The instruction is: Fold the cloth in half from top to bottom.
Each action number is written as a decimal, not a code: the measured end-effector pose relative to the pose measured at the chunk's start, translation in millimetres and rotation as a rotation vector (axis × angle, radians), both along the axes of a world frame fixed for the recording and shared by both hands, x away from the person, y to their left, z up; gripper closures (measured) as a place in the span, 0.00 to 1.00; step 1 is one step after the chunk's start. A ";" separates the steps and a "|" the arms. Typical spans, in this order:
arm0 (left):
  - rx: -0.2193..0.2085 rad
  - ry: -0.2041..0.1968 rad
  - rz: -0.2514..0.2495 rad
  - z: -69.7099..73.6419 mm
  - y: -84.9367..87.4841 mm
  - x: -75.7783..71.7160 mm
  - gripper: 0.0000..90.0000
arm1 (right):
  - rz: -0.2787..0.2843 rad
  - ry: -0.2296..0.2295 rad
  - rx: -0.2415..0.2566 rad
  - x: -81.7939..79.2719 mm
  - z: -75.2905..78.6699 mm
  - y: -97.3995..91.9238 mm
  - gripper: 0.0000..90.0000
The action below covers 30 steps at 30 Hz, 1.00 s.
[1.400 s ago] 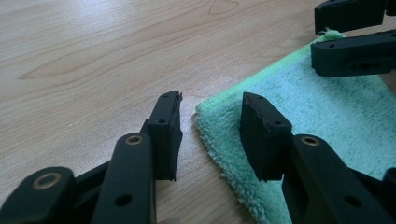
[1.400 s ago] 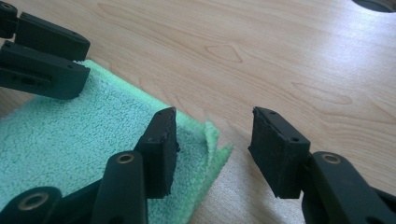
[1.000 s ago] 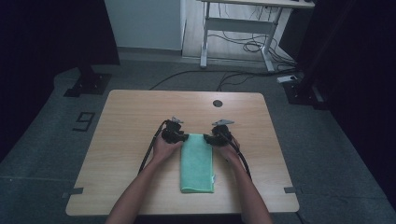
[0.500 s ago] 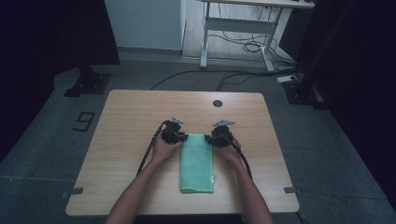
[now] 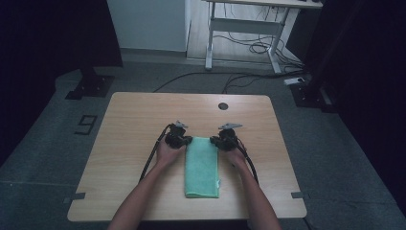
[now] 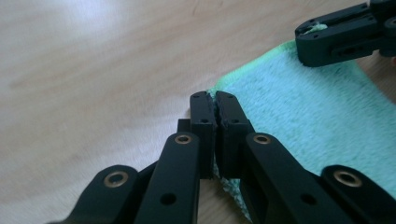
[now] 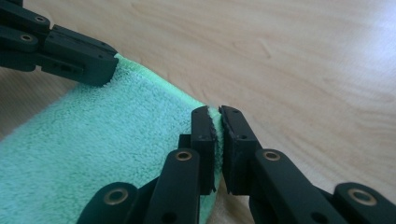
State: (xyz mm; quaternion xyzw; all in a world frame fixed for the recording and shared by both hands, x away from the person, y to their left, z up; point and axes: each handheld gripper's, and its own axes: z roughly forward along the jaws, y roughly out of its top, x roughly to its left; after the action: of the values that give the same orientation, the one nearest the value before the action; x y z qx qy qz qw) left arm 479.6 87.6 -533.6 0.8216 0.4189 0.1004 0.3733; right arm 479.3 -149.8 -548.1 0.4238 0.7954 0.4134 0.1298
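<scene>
A green towel [image 5: 202,167], folded into a long strip, lies on the wooden table [image 5: 143,115] and runs from its middle toward the near edge. My left gripper [image 5: 187,140] is at the towel's far left corner. In the left gripper view its jaws [image 6: 215,100] have just closed and pinch that corner of the towel [image 6: 303,107]. My right gripper [image 5: 215,141] is at the far right corner. Its jaws [image 7: 215,114] have also just closed, with the edge of the towel [image 7: 107,149] pressed between the pads. Each gripper view also shows the other gripper [image 6: 303,39] [image 7: 109,65] on the opposite corner.
A dark round hole [image 5: 222,106] sits near the table's far edge. Black cables trail from both grippers along the forearms toward the near edge. On the floor beyond stand a desk frame [image 5: 239,28] with loose cables and dark stands; a "9" mark [image 5: 86,123] lies left.
</scene>
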 end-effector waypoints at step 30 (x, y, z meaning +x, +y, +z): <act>-0.068 -0.172 -0.085 44.2 11.5 -41.2 0.95 | 0.084 -0.219 0.050 -47.1 44.9 -12.2 0.93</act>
State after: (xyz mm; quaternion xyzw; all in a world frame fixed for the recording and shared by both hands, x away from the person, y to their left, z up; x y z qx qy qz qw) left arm 438.4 99.1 -489.3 0.8139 0.3532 0.1402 0.4396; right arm 432.2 -162.0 -503.2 0.3456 0.7828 0.4822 0.1879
